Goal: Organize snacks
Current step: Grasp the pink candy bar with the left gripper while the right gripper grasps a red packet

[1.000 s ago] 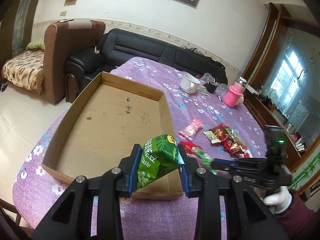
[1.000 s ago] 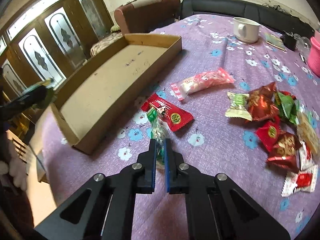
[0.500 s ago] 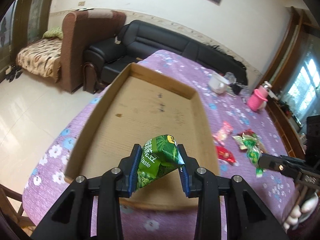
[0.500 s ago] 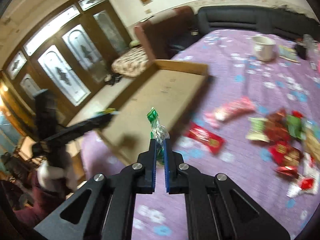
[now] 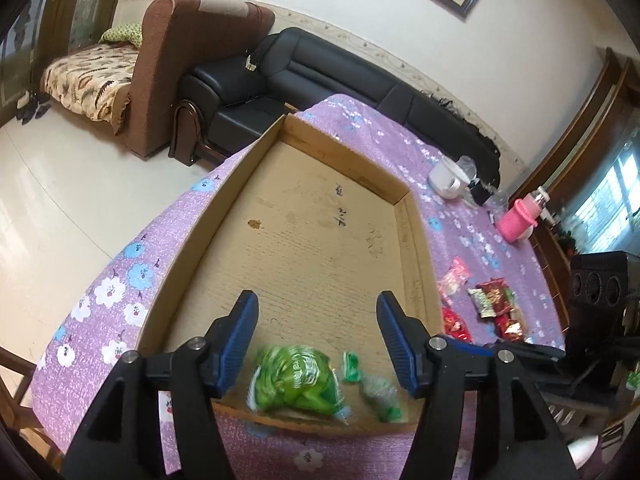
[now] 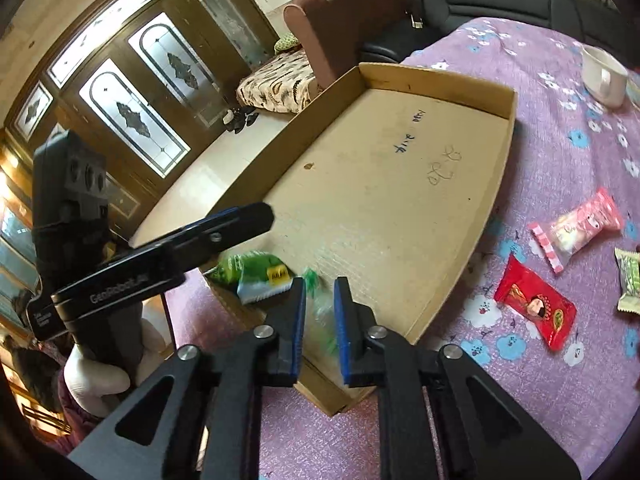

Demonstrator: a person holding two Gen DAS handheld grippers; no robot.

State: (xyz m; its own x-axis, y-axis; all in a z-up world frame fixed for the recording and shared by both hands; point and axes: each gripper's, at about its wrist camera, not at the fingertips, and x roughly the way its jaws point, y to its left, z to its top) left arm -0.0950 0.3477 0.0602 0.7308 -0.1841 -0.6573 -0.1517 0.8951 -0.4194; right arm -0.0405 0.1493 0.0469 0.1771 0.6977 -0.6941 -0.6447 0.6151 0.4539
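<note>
Both tongs opening, left tongs (image 5: 318, 334) and right tongs (image 6: 319, 312), pads clear of green snack packets in the shallow cardboard tray (image 5: 320, 216)

Black tongs (image 5: 318, 336), blue pads (image 5: 394, 336), white glove (image 6: 96, 376)

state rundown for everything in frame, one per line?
left gripper: jaws opening, nothing between the pads
right gripper: jaws opening, small green candy blurred between them
green snack bag: released, in the box near its front wall
small green candy: blurred, at the box's front end
cardboard box: open-topped, otherwise bare
white mug: upright
</note>
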